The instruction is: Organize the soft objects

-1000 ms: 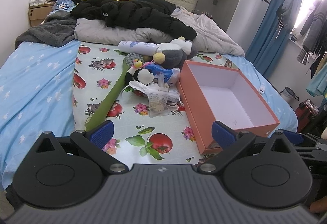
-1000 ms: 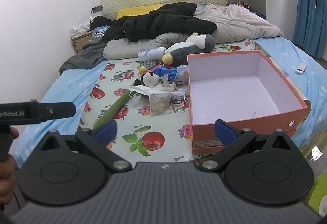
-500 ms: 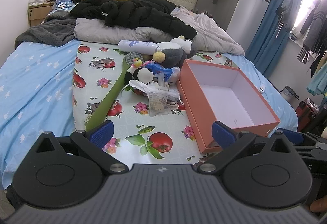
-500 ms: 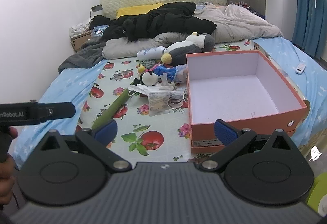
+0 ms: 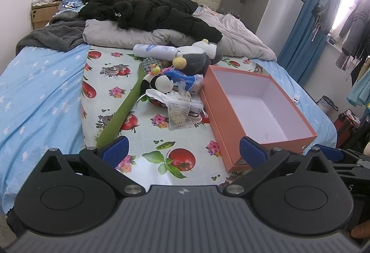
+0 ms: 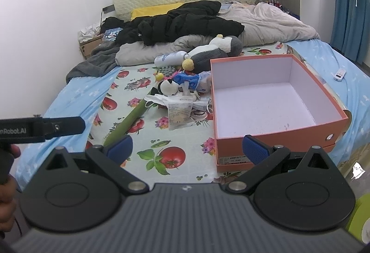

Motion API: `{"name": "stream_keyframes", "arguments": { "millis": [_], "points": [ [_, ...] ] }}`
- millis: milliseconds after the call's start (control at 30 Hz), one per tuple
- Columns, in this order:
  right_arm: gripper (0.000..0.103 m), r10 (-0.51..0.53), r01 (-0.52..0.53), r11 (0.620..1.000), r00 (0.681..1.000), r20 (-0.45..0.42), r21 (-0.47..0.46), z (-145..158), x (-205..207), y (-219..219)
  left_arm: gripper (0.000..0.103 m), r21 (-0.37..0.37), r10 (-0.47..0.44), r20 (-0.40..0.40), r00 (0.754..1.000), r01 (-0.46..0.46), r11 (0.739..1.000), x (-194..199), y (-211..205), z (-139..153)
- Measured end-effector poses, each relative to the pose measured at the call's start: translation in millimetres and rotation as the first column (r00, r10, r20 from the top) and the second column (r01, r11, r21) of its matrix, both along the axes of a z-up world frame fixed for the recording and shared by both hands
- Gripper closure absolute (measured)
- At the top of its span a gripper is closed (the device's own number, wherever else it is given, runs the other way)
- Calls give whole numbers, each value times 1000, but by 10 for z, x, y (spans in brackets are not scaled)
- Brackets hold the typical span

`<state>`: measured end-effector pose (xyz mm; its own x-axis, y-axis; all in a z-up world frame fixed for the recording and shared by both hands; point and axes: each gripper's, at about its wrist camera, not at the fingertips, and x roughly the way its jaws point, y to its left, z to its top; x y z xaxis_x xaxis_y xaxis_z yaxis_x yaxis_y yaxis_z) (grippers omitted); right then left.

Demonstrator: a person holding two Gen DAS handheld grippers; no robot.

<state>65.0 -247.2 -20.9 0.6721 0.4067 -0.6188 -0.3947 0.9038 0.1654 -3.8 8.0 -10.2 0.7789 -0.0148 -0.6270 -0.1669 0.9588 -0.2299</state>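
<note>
Two tongs (image 5: 182, 152) (image 6: 187, 147) gaping empty, toy pile (image 5: 171, 82) well ahead

Black gripper (image 5: 182, 152) bodies, ribbed grey housings, blue fingertip pads (image 6: 254, 147).

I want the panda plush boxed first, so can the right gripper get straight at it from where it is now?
Probably yes. The right gripper is open and empty, with bare printed cloth ahead. The panda plush sits atop the pile, though a plastic packet and white bag lie just in front.
</note>
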Motion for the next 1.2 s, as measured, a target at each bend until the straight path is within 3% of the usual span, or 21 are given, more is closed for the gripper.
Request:
{"name": "stream_keyframes", "arguments": {
  "millis": [633, 800, 1200],
  "points": [
    [0, -2, 2, 1000, 1000, -17, -1, -52, 24, 17, 0, 0, -5, -10, 1000, 5, 1000, 9, -17, -70],
    [0, -9, 8, 1000, 999, -36, -7, -106, 43, 27, 0, 31, -14, -18, 1000, 15, 999, 37, -51, -70],
    [0, -3, 1, 1000, 995, -96, -19, -297, 172, 174, 0, 2, -3, -58, 998, 3, 1000, 141, 34, -183]
  ]
}}
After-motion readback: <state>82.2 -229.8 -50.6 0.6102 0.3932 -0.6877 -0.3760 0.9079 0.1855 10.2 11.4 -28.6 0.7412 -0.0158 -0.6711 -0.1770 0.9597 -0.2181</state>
